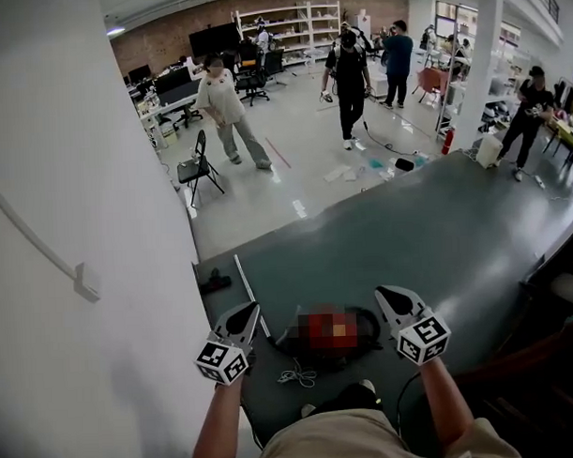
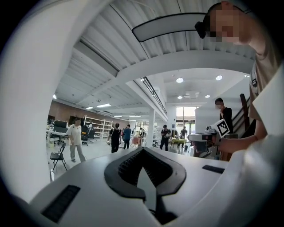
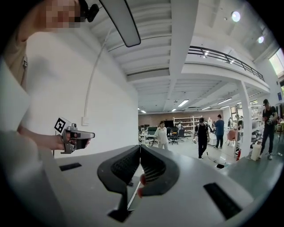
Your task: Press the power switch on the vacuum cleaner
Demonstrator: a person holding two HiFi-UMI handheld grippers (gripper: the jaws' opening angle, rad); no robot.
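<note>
Left gripper (image 1: pixel 243 316) and right gripper (image 1: pixel 390 300) point forward, side by side and well apart, each on an extended bare forearm. Both grippers' jaws are closed tip to tip and empty.

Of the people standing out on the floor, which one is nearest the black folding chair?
The person in the pale top, standing just beyond the chair at the left of the head view. The three in dark tops stand further right.

Open lab hall: shelving (image 1: pixel 303 24), desks (image 1: pixel 170 105).
</note>
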